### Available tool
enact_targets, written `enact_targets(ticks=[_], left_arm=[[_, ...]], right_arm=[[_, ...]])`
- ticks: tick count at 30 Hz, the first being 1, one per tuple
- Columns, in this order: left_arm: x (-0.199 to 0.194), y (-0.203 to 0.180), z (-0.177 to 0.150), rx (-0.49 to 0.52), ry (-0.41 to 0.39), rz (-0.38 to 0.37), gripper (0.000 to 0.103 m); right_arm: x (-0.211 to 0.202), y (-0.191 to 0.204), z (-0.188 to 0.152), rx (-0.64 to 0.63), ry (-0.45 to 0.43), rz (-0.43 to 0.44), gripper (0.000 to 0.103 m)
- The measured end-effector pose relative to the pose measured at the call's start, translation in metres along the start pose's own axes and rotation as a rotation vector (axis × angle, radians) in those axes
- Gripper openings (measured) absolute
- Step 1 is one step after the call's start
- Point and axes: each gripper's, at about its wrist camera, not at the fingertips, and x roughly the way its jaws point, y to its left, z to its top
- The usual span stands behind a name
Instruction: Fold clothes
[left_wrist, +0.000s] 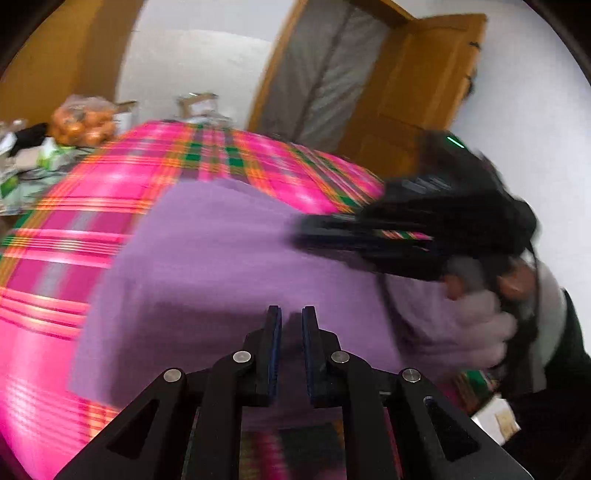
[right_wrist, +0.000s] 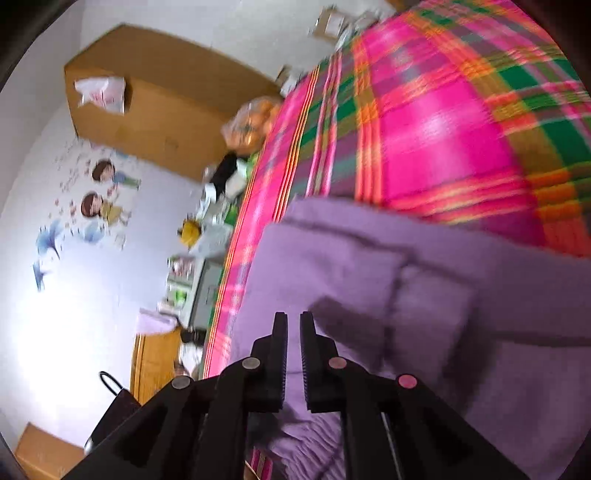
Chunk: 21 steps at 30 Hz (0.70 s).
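Observation:
A purple garment (left_wrist: 221, 258) lies spread on the pink plaid bed cover (left_wrist: 110, 177), with folded layers showing in the right wrist view (right_wrist: 480, 295). My left gripper (left_wrist: 291, 314) hovers over its near part. Its jaws stand a narrow gap apart and I see no cloth pinched. My right gripper (left_wrist: 306, 232) reaches in from the right over the garment's far edge, held by a hand (left_wrist: 509, 284). In its own view the right gripper (right_wrist: 293, 317) also shows a slim gap, with the purple cloth lying below it rather than pressed between the pads. Both views are motion-blurred.
A bag of oranges (left_wrist: 83, 125) and loose clutter (left_wrist: 22, 166) sit along the bed's far left side. A wooden door (left_wrist: 424, 92) stands behind the bed. A brown cabinet (right_wrist: 147, 110) and bedside clutter (right_wrist: 218, 221) lie beyond the bed cover (right_wrist: 443, 129).

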Motion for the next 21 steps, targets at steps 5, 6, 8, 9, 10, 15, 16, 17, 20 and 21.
enact_targets(ticks=[5,6,8,9,10,15,16,17,20,21], left_arm=[[0.001,0.0,-0.01,0.002,0.013,-0.012,0.011],[-0.001,0.001,-0.01,-0.002,0.013,-0.01,0.011],[-0.005,0.004,-0.01,-0.005,0.011,0.0,0.011],[-0.007,0.005,-0.009,-0.005,0.007,0.009,0.011],[-0.01,0.007,-0.008,-0.006,0.001,0.022,0.012],[-0.016,0.034,0.001,-0.061,-0.036,0.123,0.011],[-0.015,0.041,0.003,-0.078,-0.036,0.141,0.011],[-0.015,0.047,0.004,-0.095,-0.036,0.159,0.011],[-0.016,0.053,0.008,-0.1,-0.044,0.196,0.011],[-0.016,0.054,0.009,-0.097,-0.047,0.205,0.011]], right_arm=[[-0.007,-0.024,0.008,0.108,-0.122,-0.037,0.0],[-0.013,-0.027,0.008,0.121,-0.151,-0.047,0.0],[-0.024,-0.034,0.01,0.146,-0.197,-0.048,0.0],[-0.029,-0.035,0.009,0.15,-0.213,-0.05,0.001],[-0.034,-0.033,0.008,0.142,-0.223,-0.054,0.004],[-0.033,-0.016,-0.006,0.051,-0.151,-0.023,0.005],[-0.027,-0.013,-0.011,0.024,-0.114,-0.026,0.005],[-0.022,-0.011,-0.015,-0.001,-0.079,-0.031,0.005],[-0.023,-0.012,-0.029,-0.06,-0.028,-0.05,0.003],[-0.025,-0.01,-0.033,-0.082,-0.017,-0.049,0.003]])
